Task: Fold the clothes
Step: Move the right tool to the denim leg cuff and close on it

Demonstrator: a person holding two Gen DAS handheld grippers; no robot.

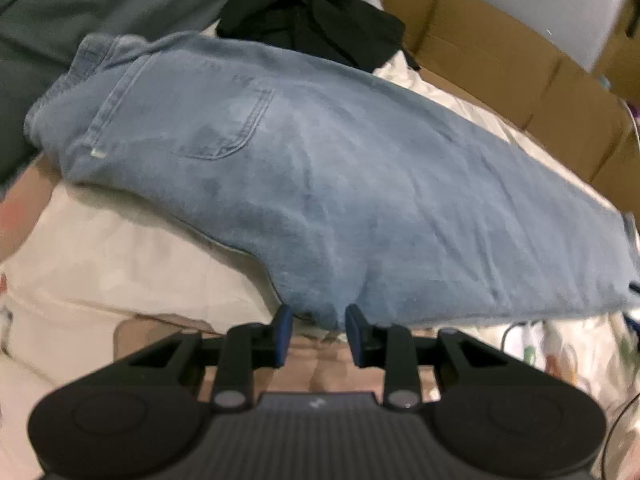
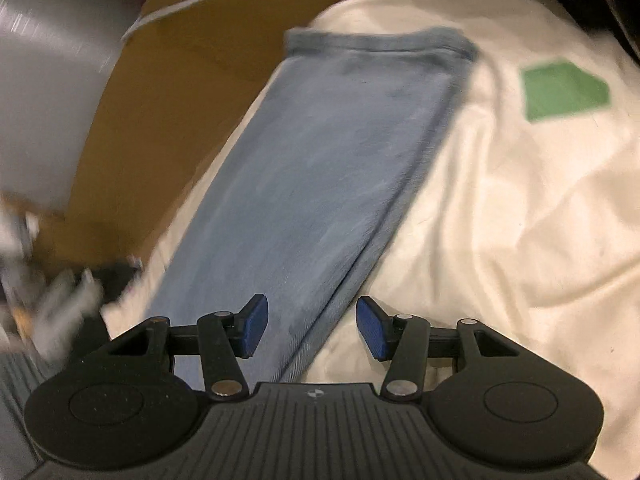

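Left claw (image 1: 316, 322), nearest the lens in left wrist view, is sitting at the near edge of the jeans (image 1: 320, 184), approx. at the crotch bend; jaws are standing narrow w/ a gap, denim edge lying just ahead of and between the pads (image 1: 283, 334), no pinch showing. Jeans are lying flat on a cream bed sheet (image 1: 120, 248), folded lengthwise, back pocket (image 1: 228, 124) and waistband toward upper left, legs running off to the right. Long axis is thus crossing this claw's pointing line, approx. square to it.

Right claw (image 2: 310, 328), right wrist view (blurred), is hovering over the leg section, jaws at mid width, holding nothing; leg's side seam is passing between the pads. From here the long axis is running away from the claw, up to the hem (image 2: 380, 42) at far end, beside cardboard boxes (image 2: 192, 92). Judgement: right claw is the nearer to the hem end, left claw to the crotch; the next fold likely turns on the hem-to-waist direction.
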